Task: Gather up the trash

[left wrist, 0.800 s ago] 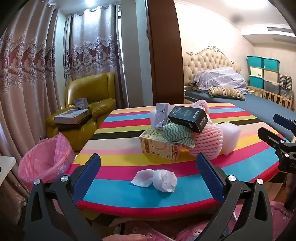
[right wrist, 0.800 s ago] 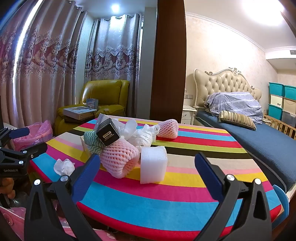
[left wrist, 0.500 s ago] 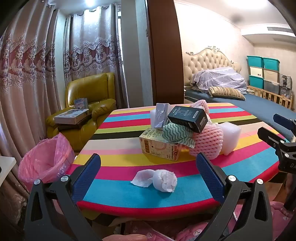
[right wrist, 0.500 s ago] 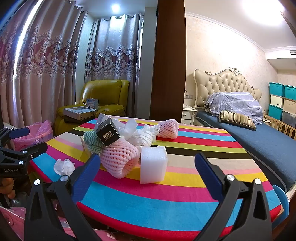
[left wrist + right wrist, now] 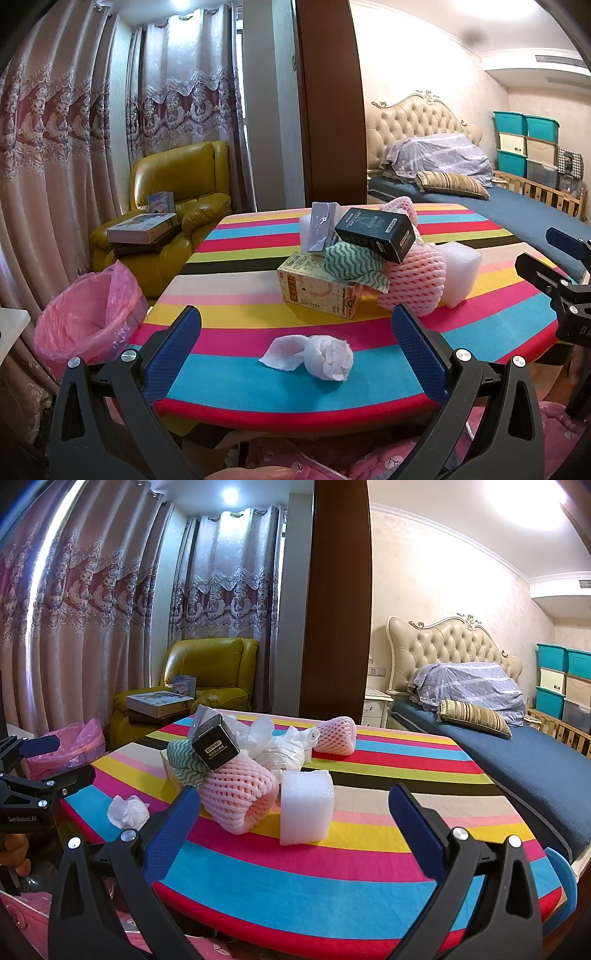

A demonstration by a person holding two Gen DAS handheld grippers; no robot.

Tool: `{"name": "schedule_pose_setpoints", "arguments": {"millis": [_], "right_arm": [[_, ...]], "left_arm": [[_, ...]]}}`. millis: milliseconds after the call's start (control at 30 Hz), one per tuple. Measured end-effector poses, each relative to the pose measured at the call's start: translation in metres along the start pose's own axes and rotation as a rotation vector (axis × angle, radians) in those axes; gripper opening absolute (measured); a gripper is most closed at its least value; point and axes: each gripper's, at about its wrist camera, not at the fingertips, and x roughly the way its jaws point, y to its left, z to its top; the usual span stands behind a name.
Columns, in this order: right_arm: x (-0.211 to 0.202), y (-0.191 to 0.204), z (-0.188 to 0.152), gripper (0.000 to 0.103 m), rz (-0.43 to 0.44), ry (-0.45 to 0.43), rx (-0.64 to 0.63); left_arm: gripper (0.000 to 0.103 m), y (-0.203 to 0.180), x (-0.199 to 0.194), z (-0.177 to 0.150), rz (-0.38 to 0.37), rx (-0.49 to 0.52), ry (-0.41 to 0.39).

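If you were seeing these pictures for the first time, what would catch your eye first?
The striped tablecloth in loud rainbow bands, with a heap of trash mid-table: a black box atop a pink foam net. A crumpled tissue lies alone near the front edge, and a pink-lined bin stands left of the table.

yellow armchair (image 5: 177,206), bed (image 5: 517,746), curtains (image 5: 55,129), storage bins (image 5: 524,144)

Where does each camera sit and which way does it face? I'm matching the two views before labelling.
Left wrist: on the left gripper, at the table's near edge, facing the tissue and trash pile; own open jaws, the right gripper at right.
Right wrist: on the right gripper, facing the foam block; own open jaws, the left gripper at left.
Shared: tissue, black box, pink bin, armchair, bed.
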Motion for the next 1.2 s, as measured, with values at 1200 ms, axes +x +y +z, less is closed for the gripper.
{"name": "schedule_pose_setpoints", "arguments": {"millis": [1200], "right_arm": [[0.0009, -0.0022, -0.0002, 0.099, 0.002, 0.0, -0.002]], "left_arm": [[0.096, 0.0037, 0.0036, -0.0015, -0.031, -0.016, 0.013]]}}
